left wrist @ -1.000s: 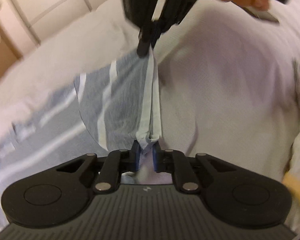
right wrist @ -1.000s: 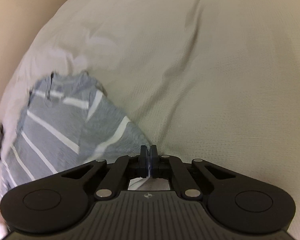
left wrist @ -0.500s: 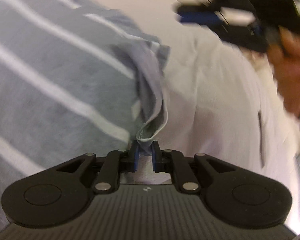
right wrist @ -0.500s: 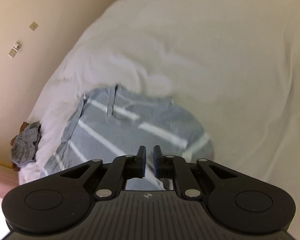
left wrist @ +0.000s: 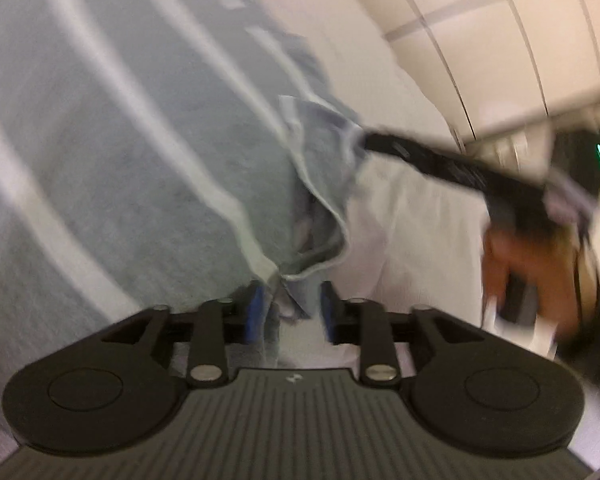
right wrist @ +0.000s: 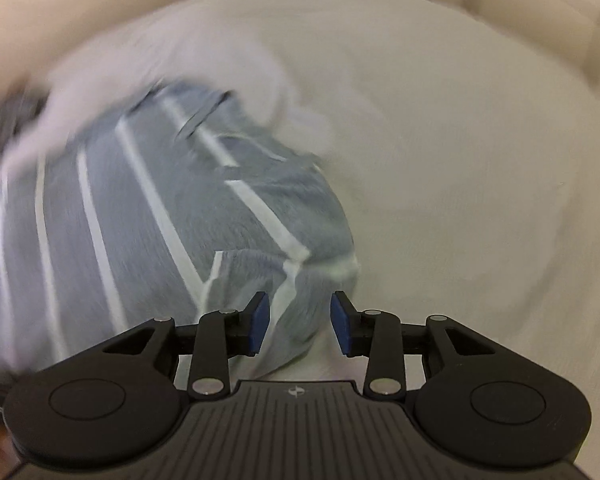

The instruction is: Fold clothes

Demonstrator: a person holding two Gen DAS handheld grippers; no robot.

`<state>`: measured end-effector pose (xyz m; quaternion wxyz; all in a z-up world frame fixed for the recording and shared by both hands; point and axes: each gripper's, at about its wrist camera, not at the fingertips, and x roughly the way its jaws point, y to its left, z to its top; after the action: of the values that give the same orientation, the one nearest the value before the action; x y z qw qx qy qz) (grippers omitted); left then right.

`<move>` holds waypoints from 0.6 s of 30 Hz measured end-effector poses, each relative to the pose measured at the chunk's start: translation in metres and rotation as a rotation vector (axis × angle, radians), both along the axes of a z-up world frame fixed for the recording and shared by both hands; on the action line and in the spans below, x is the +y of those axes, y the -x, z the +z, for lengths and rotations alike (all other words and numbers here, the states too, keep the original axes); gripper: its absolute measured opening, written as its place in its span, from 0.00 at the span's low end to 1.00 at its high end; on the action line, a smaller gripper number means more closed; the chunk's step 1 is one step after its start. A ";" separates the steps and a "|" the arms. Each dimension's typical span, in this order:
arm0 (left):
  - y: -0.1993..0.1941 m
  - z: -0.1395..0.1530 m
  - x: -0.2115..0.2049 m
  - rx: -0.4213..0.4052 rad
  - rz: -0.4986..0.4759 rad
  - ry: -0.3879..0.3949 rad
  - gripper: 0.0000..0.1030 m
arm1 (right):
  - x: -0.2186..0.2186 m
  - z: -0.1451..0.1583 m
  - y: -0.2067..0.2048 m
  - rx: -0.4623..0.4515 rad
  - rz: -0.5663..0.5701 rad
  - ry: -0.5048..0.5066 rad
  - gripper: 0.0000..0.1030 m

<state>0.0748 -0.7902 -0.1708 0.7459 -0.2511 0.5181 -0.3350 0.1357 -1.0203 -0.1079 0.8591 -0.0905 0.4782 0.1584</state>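
A grey garment with white stripes lies spread on the white bed; it also shows in the right wrist view. My left gripper is open, with the garment's hem corner lying loose between its blue pads. My right gripper is open, with a folded corner of the garment between and just beyond its pads. In the left wrist view the right gripper's fingers touch the garment's bunched edge, held by a hand. Both views are blurred.
The white bed cover stretches to the right of the garment. A cream panelled wall stands behind the bed. A dark blurred heap sits at the bed's far left edge.
Both grippers have opened and let go of the garment's edge. The garment has come down from hanging to lying on the bed. Both cameras have swung.
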 end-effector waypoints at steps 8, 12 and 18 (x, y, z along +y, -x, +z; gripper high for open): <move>0.003 0.006 -0.019 -0.032 -0.035 -0.042 0.13 | 0.005 -0.021 -0.037 0.134 0.172 0.058 0.09; 0.003 -0.004 0.002 0.091 0.122 0.036 0.08 | -0.020 -0.012 -0.035 0.152 0.034 -0.002 0.00; 0.011 -0.018 0.013 0.170 0.185 0.015 0.06 | -0.043 -0.014 -0.025 0.161 -0.073 -0.030 0.01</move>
<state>0.0642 -0.7775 -0.1890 0.7250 -0.3311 0.5515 -0.2461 0.1611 -1.0631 -0.1223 0.8243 -0.0470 0.5464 0.1409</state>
